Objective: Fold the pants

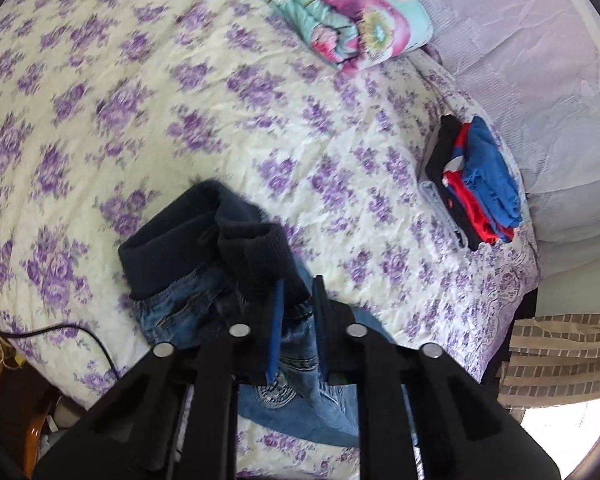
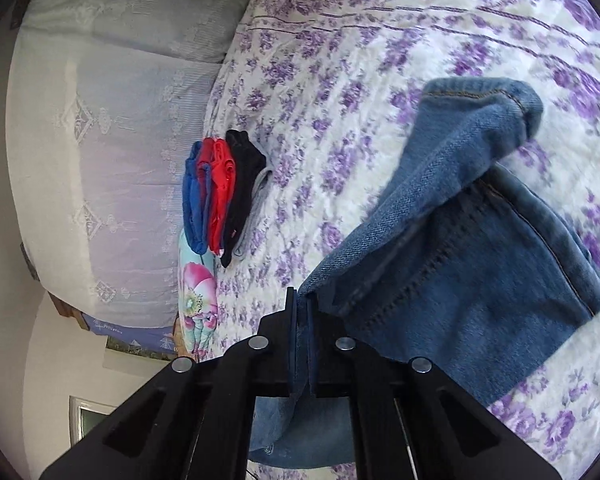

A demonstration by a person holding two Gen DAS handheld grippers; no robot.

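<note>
The jeans [image 1: 220, 280] lay on the bed [image 1: 140, 100], near its edge closest to the person, and were gripped at two points so that the garment could be lifted and doubled over as one piece.

Left hand-held gripper [image 1: 296, 304]: the jaws were closed on the dark ribbed waistband [image 1: 204, 232]. The knit band bunched up between and just ahead of the fingers, and the denim below it hung toward the camera. A grip at the waistband gave control of the thickest, stiffest end of the garment. The waistband therefore sat directly at the fingertips, with the remaining denim under and behind the gripper.

Right hand-held gripper [image 2: 302, 312]: the jaws were closed on a thin edge of denim, which stood pinched between the pads. From that pinch the leg [image 2: 460, 240] spread away to the right and forward over the bed, and its hemmed cuff [image 2: 496, 100] lay farthest from the fingers. It cannot be told whether the cuff touched the sheet or was raised off it.

Holding both ends appeared suited to bringing the leg end toward the waistband.

A stack of folded clothes [image 1: 476, 184] stood well apart, near the pillows [image 1: 540, 60], leaving open bed between it and the jeans. A rolled flowered blanket [image 1: 340, 12] lay farther off.
</note>
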